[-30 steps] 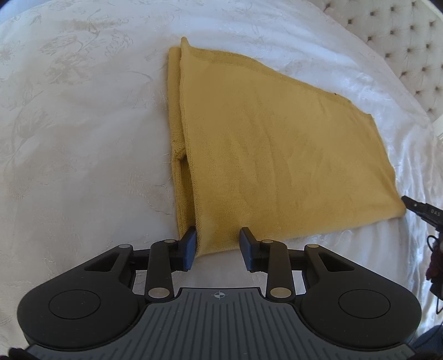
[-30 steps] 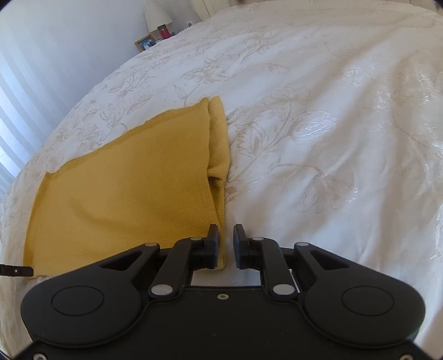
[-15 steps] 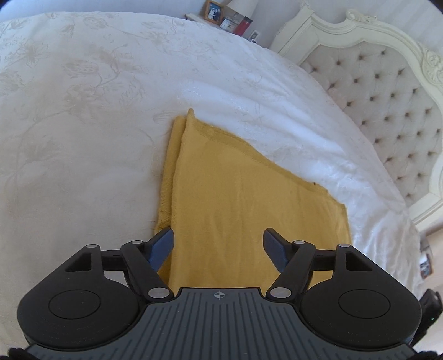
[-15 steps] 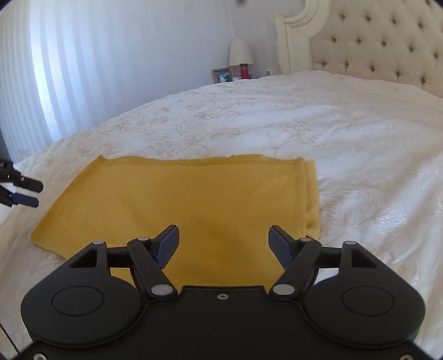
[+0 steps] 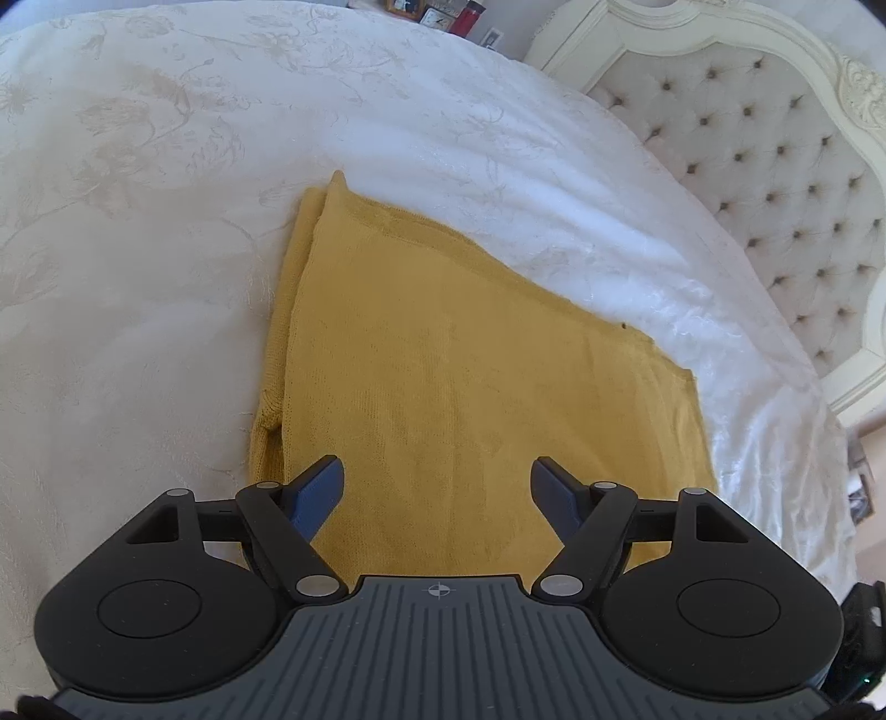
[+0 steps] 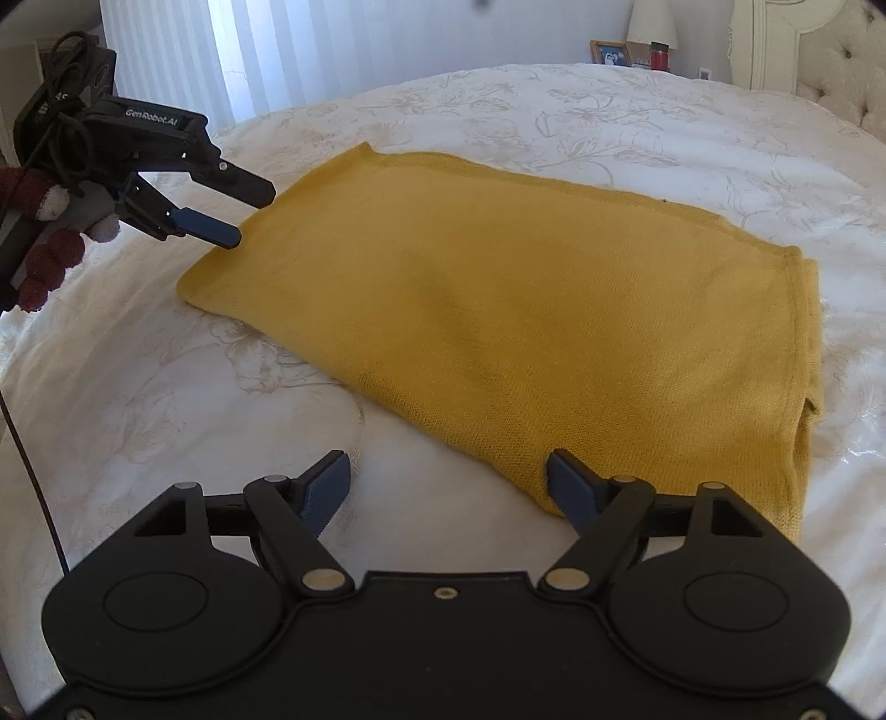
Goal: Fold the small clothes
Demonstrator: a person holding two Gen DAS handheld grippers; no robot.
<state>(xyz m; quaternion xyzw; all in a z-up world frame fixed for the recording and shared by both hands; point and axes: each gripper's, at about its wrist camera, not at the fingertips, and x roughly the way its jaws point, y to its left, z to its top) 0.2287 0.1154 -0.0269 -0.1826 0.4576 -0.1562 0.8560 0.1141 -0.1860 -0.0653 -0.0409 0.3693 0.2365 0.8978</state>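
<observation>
White bedspread (image 5: 166, 277) holds a folded yellow garment (image 5: 470, 387), lying flat.

A home bedroom: a bed (image 5: 166, 232) under a white floral bedspread, a cream tufted headboard (image 5: 775, 144), and a far nightstand lamp (image 6: 653, 22) beside a framed photo (image 6: 609, 54).

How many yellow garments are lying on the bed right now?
1. The folded yellow garment lies flat on the white bedspread, between the two open grippers; another piece beneath it would be hidden.
</observation>
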